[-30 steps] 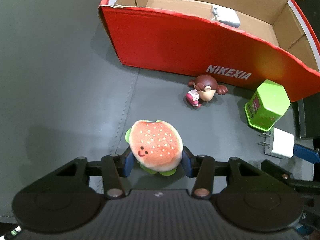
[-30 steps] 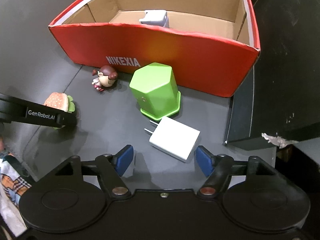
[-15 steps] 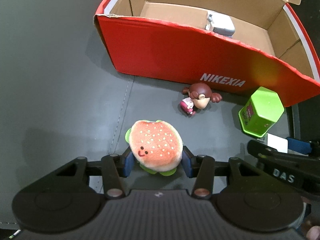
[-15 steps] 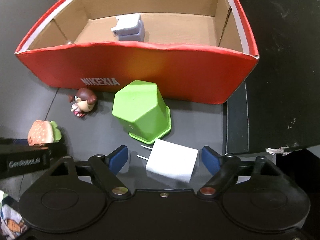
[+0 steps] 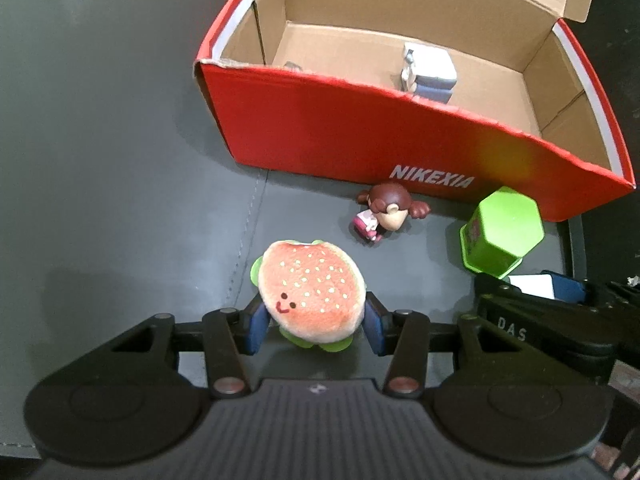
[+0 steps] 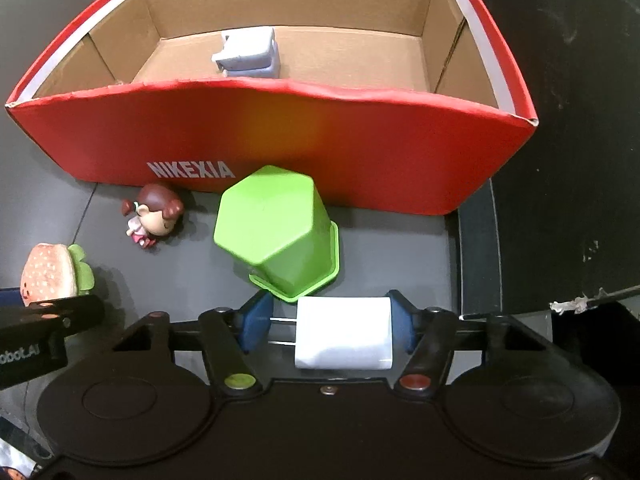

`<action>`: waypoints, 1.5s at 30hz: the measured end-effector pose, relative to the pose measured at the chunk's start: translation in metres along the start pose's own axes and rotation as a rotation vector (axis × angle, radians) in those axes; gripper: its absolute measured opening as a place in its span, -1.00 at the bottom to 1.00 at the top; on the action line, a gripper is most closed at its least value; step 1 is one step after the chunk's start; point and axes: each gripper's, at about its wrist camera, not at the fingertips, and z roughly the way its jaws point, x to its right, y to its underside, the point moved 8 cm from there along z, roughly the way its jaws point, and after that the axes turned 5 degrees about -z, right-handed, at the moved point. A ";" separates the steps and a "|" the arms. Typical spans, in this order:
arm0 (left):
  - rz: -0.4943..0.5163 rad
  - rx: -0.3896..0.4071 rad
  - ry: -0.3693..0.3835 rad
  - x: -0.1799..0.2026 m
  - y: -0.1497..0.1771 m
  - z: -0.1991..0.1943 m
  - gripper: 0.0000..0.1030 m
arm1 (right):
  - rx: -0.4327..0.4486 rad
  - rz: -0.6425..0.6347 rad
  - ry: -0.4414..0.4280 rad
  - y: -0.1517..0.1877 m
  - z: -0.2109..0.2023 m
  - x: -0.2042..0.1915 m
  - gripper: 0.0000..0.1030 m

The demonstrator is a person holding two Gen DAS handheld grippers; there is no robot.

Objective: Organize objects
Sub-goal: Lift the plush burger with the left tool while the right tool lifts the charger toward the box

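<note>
1. Objects for sorting lie on the dark surface [image 5: 120,160] in front of the open red box [image 6: 320,148], where one pale plug-like item [image 6: 250,54] already sits, presumably the goal for the rest.
2. Your left gripper [image 5: 312,326] has its fingers [image 5: 256,326] clenched on the burger plush [image 5: 312,296], squeezing its soft sides so it can be lifted.
3. Your right gripper [image 6: 326,328] is closing its fingers [image 6: 252,326] around the white charger [image 6: 344,332]; the right pad touches its body, the left pad meets the prong tips.
4. Gripping end to end looks risky: the thin prongs may slip off the pad.
5. The green hexagonal container [image 6: 280,232] and the doll figurine [image 6: 156,216] wait just beside the box wall, untouched.
</note>
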 end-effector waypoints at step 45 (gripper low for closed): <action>0.077 0.218 0.048 0.014 0.004 -0.164 -0.08 | 0.234 0.107 -0.261 -0.023 -0.142 0.013 0.18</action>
